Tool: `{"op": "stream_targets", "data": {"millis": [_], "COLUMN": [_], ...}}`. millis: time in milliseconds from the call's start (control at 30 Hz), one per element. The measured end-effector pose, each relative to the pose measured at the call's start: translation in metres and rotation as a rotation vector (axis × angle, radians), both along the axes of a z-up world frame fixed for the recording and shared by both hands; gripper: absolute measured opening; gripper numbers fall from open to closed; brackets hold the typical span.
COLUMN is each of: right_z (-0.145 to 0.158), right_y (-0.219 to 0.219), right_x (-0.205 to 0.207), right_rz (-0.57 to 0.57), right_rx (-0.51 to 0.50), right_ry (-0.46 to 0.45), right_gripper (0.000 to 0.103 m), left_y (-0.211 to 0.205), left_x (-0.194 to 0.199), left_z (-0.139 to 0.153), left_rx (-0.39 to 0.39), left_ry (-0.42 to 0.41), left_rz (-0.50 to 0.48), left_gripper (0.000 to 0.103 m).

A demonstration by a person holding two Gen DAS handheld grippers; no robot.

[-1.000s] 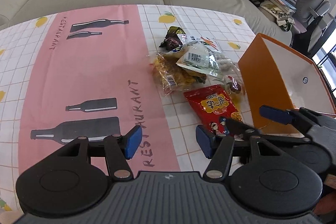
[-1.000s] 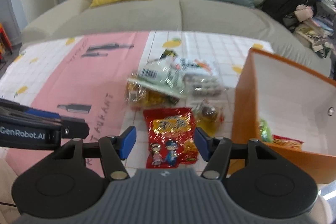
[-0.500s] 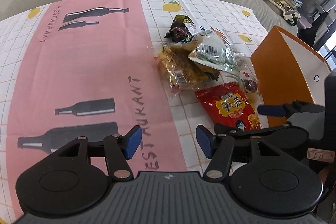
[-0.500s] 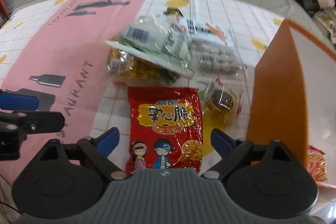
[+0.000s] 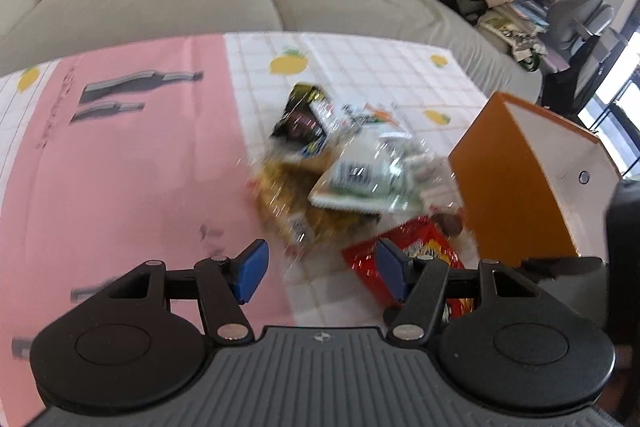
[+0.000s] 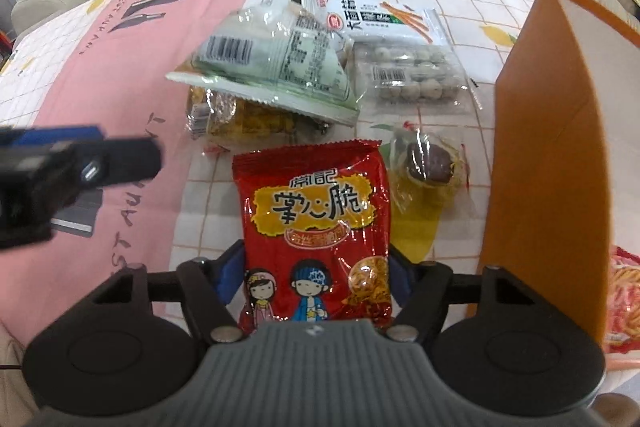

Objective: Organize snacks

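the right claw (image 6: 316, 277) has just been closing on the red bag (image 6: 316, 227), its blue pads pressed to the bag's sides at its near end. beyond the claw lies the snack pile (image 6: 276, 67); to its right stands the orange box (image 6: 548, 155). the left claw (image 5: 318, 269) hangs released over the tablecloth (image 5: 140, 167), nothing between its pads, the pile ahead of it.
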State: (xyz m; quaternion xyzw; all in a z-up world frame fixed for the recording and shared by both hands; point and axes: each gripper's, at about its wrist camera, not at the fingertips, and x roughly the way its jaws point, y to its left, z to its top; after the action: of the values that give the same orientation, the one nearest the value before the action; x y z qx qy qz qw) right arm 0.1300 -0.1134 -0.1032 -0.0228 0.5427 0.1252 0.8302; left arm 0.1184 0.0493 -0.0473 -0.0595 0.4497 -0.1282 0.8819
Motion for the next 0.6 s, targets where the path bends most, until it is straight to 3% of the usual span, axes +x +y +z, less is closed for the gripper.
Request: {"op": "stream_targets", "data": {"millis": [233, 433, 600], "right_z": [0.032, 0.037, 0.031], "right_y": [-0.002, 0.001, -0.002], "right_x": [-0.003, 0.001, 0.007], "right_rz": [0.040, 0.104, 0.103], "right_rx": [-0.055, -0.125, -0.114], "right_ry": [-0.057, -0.104, -0.083], "right_gripper": [0.068, 0.068, 0.068], "left_y": [-0.016, -0.015, -0.015], "left_x": [0.029, 0.054, 0.070], "left_z": [0.001, -0.004, -0.016], "left_rx": [0.023, -0.081, -0.134], "left_ry": [-0.033, 0.002, 0.062], "left_rz": [-0.064, -0.049, -0.040], "left_gripper": [0.072, 0.072, 0.049]}}
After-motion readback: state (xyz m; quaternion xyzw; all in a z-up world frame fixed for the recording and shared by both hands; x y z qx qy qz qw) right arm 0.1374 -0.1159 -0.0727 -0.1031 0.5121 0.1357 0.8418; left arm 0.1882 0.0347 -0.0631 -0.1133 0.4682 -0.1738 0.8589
